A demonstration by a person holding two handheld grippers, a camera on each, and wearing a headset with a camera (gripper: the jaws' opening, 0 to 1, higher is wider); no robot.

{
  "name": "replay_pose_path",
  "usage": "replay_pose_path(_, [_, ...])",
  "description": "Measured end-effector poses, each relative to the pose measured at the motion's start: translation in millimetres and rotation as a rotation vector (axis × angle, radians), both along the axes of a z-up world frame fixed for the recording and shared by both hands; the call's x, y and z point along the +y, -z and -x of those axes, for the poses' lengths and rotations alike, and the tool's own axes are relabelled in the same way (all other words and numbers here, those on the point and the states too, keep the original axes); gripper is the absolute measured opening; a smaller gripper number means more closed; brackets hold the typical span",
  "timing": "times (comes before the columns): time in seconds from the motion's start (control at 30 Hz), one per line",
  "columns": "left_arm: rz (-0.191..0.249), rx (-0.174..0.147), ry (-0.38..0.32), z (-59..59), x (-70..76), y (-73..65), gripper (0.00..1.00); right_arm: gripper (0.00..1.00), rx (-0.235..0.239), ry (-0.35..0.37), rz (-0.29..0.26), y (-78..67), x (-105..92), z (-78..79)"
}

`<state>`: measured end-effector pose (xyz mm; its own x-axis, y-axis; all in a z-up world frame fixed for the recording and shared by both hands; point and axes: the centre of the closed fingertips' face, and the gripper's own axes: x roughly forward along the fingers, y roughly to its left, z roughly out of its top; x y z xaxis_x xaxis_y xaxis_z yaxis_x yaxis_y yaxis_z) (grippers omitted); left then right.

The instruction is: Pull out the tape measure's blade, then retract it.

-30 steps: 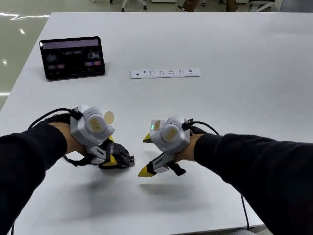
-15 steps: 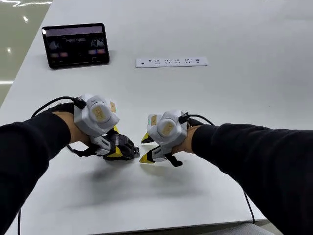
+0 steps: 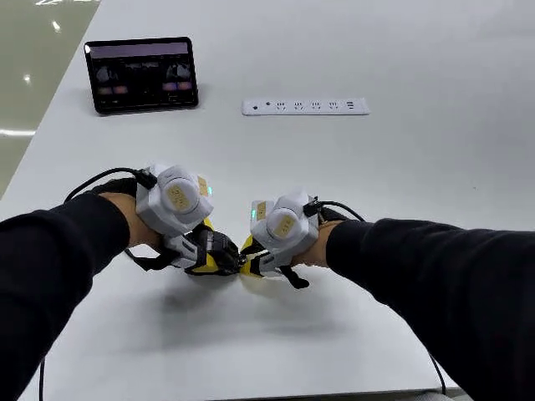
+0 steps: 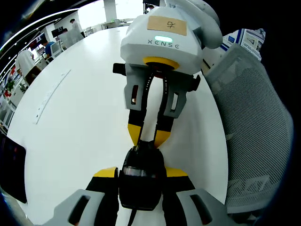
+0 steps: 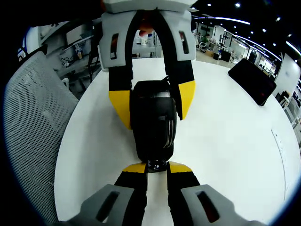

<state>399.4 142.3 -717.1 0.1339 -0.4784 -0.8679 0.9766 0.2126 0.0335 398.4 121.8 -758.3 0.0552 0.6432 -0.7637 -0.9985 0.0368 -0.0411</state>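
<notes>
Tape (image 4: 141, 188): a chunky black case with round corners. It looks a bit rubbery. It sits between the two grippers, low at the near side of the table (image 3: 401, 150). I cannot tell if it touches the table.
Left gripper (image 4: 141, 172): its jaws squeeze the two sides of the tape.
Right gripper (image 5: 157, 168): its jaws are almost together. They seem to pinch the small metal tip (image 5: 156, 165) at the tape's mouth.
Blade: none is out yet, and the tip sits right against the case.
Done: both grips look ready.
Left to do: pull the blade out, then let it slide back in.
Jaws: black, with hard yellow ends.
Table: white, flat, smooth and a little shiny.
Far side: a dark tablet (image 3: 142, 73) and a long white power strip (image 3: 305, 106).
</notes>
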Motion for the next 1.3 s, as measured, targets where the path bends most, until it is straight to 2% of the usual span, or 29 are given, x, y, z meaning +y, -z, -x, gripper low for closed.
replay_pose_path(0.17, [-0.004,-0.007,-0.003,-2.4,2.2,2.2,0.32,0.10,-0.014,-0.028,0.015,-1.1,-1.4,1.0])
replay_pose_path(0.37, [0.000,0.001,-0.014,-3.5,2.4,3.2,0.32,0.09,0.010,-0.015,0.006,-1.1,-6.6,0.7])
replay_pose_path(0.7, [0.008,-0.004,-0.021,-5.0,2.6,3.9,0.32,0.09,0.019,-0.013,0.007,-1.2,-13.5,0.4])
replay_pose_path(0.93, [0.011,-0.007,-0.026,-4.9,3.3,3.7,0.32,0.11,0.010,-0.015,0.030,-0.5,-8.5,1.2])
replay_pose_path(1.03, [0.017,-0.011,-0.031,-5.0,3.3,3.6,0.32,0.12,0.003,-0.037,0.042,0.1,-9.2,0.4])
replay_pose_path(1.3, [0.013,-0.016,-0.031,-5.6,3.1,4.3,0.32,0.12,0.016,-0.039,0.024,2.5,-4.4,0.3])
